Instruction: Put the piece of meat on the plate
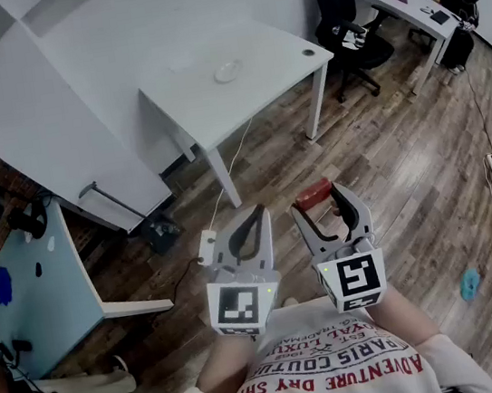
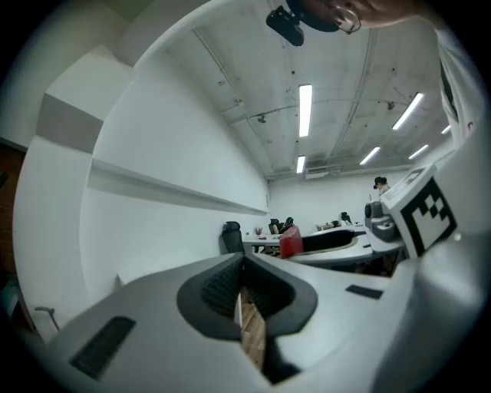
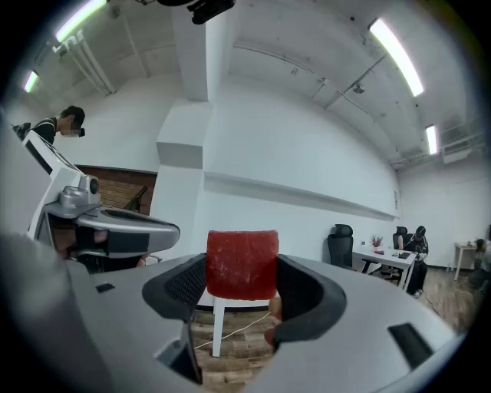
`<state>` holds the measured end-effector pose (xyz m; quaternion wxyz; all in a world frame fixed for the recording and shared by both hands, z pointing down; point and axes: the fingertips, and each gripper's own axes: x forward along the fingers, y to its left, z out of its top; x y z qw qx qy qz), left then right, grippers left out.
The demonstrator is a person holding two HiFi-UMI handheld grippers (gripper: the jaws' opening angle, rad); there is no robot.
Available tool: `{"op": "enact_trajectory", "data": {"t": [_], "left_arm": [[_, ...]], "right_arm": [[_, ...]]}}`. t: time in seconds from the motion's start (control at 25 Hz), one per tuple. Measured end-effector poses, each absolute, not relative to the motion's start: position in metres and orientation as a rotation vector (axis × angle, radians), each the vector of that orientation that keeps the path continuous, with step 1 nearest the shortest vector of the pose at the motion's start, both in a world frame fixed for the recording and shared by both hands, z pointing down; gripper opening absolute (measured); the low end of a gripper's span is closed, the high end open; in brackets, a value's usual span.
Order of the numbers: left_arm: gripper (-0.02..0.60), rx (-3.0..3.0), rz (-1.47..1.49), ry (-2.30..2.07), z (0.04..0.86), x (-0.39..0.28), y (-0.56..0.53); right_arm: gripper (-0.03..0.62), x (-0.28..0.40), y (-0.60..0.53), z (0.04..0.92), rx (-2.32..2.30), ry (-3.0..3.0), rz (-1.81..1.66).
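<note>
**Meat carried in the right hand-held gripper (image 1: 322,200), above the floor (image 1: 407,167).**
The right jaws grasp the meat (image 3: 242,264) and cover its two sides. The left hand-held gripper (image 1: 251,216) is clenched with nothing in it. The plate (image 1: 227,72), at 12 o'clock on the white worktop (image 1: 266,87), is well apart, small, faint and hard to make out.

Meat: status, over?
Right tool shut on meat, held in the air. Left tool shut, empty. Plate on white table ahead. Nothing in the way.
</note>
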<state>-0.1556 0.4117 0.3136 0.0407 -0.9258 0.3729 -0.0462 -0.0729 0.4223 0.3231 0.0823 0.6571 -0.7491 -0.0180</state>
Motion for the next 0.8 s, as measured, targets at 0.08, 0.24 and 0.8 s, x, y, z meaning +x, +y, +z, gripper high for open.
{"op": "enact_trajectory", "data": {"t": [0.08, 0.24, 0.8], "left_arm": [[0.008, -2.863, -0.137, 1.151, 0.314, -0.154, 0.412], [0.008, -2.883, -0.148, 1.137, 0.320, -0.153, 0.411], [0.008, -2.931, -0.170, 1.170, 0.337, -0.149, 0.386]], "right_arm": [[0.290, -0.071, 0.421, 0.326, 1.960, -2.236, -0.032], [0.290, -0.071, 0.418, 0.332, 1.965, -2.234, -0.010], [0.290, -0.065, 0.398, 0.344, 1.914, -2.266, 0.067]]}}
